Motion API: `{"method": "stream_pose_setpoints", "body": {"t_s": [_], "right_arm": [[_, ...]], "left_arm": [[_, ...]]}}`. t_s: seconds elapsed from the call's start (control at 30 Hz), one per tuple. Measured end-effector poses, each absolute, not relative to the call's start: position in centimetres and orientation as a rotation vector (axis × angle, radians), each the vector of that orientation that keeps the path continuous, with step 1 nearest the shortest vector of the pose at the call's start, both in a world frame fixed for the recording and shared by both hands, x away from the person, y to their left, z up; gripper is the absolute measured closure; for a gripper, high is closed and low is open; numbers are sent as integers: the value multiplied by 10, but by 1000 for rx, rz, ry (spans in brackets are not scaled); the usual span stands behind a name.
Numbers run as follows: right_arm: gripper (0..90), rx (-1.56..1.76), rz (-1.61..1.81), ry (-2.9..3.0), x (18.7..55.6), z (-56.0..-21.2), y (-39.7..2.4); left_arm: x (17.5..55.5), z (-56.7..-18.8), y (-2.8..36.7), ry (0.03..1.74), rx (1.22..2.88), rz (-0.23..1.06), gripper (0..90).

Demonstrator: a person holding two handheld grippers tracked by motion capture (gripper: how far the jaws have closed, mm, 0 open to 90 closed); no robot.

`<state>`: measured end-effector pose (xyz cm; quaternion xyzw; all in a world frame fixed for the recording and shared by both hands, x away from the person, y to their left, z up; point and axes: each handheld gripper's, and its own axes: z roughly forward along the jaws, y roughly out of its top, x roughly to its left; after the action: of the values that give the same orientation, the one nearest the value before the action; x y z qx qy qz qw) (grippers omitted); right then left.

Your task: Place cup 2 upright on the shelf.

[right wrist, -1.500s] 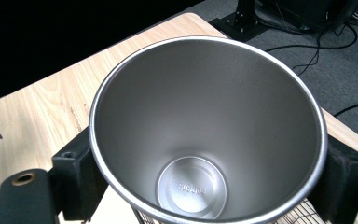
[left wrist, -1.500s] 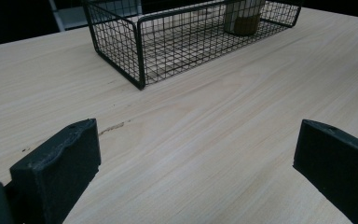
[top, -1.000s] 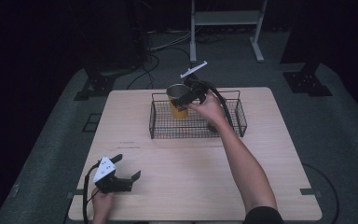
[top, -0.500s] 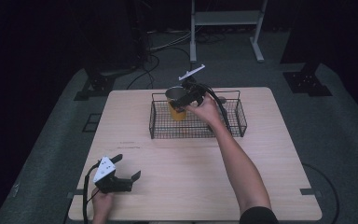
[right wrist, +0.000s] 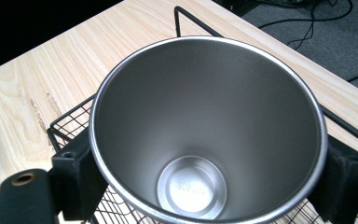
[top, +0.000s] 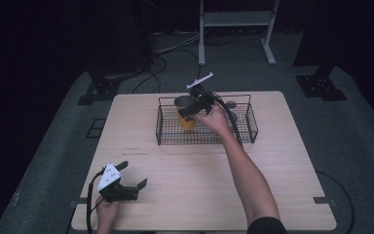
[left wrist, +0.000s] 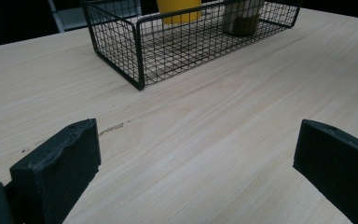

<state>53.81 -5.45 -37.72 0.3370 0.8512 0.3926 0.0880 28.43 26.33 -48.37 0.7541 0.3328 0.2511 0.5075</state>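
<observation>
My right gripper has its 2 jaws closed on the rim of a yellow cup with a steel inside, which stands at the left end of the wire basket at the far side of the tabletop. My left gripper rests at the near left corner, jaws wide apart and holding nothing
</observation>
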Motion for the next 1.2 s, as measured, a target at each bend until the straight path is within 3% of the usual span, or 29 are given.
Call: {"method": "stream_pose_setpoints", "body": {"t_s": [1.2], "right_arm": [[128, 1085, 1052, 2554, 538, -410, -54]], "left_arm": [[284, -484, 264, 801, 1818, 605, 0]]}}
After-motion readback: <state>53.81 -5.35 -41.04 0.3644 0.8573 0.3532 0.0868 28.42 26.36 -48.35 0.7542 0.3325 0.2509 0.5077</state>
